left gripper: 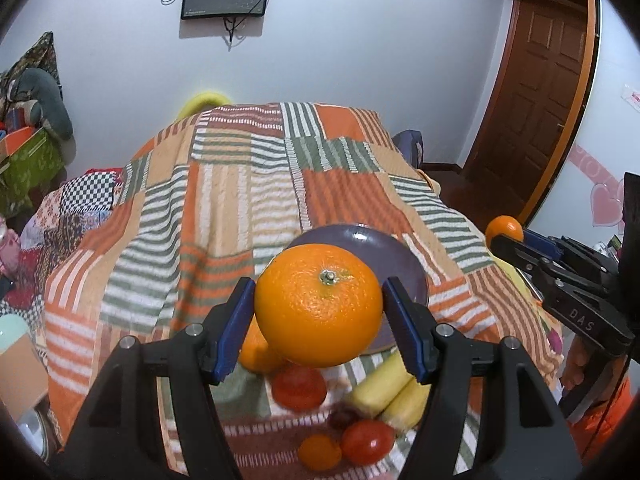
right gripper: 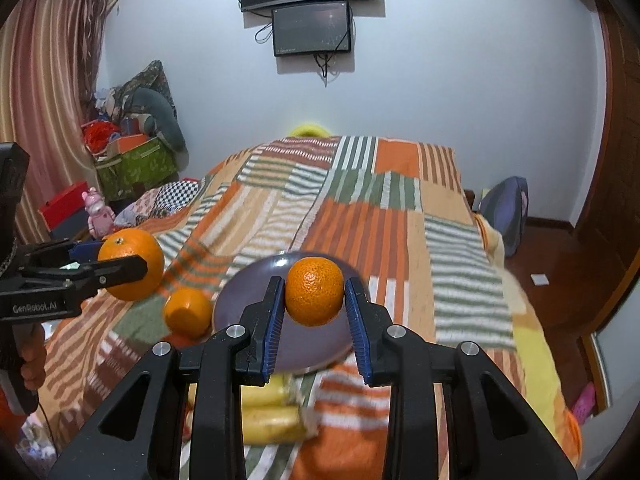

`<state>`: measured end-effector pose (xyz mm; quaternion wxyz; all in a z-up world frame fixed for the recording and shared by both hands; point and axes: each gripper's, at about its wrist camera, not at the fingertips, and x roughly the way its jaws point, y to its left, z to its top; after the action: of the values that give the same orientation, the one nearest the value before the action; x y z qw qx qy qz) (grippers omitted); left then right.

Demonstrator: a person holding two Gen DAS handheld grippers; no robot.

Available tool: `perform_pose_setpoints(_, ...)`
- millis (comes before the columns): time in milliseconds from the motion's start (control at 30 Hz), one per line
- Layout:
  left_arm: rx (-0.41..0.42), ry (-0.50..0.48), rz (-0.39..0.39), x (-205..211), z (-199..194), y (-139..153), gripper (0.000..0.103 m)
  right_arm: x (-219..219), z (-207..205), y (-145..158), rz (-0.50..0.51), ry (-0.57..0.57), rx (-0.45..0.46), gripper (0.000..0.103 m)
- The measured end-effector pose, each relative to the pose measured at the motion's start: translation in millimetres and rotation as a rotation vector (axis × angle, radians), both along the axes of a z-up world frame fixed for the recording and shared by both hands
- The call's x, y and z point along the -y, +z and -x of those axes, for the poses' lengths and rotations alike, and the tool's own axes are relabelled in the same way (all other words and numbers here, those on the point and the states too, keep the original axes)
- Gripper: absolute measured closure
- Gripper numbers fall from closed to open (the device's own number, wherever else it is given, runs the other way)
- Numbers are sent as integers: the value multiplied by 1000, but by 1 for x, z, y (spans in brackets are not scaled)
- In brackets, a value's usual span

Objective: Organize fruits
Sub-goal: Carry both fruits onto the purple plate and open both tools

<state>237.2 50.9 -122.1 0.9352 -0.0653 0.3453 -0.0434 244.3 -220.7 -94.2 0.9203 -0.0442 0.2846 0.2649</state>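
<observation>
With the plate bare, the left gripper grips a big orange and the right gripper a small one above it, while another orange, tomatoes and bananas lie unsorted on the blanket.

Domestic bedroom. Bed spread with striped patchwork blanket in orange, green and cream. Two dark screens wall-mounted above, cables hanging. Panelled wooden door to one side; striped curtain opposite. Corner cluttered with green box, cushions, pink toy figure.
</observation>
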Motion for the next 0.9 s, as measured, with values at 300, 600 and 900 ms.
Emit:
perform_pose_setpoints(300,-24,0,7,-2,-46,-5,38,-18,-31,0,-6,-1,20,75)
perform_pose_setpoints(600,-93,0,1,-11,-95,-31,38,-33,-68,-19,37,10,-29,75)
perform_pose_setpoints(900,-200,-24,-16,-2,-137,-70,38,-45,-97,-51,96,33,-142,75)
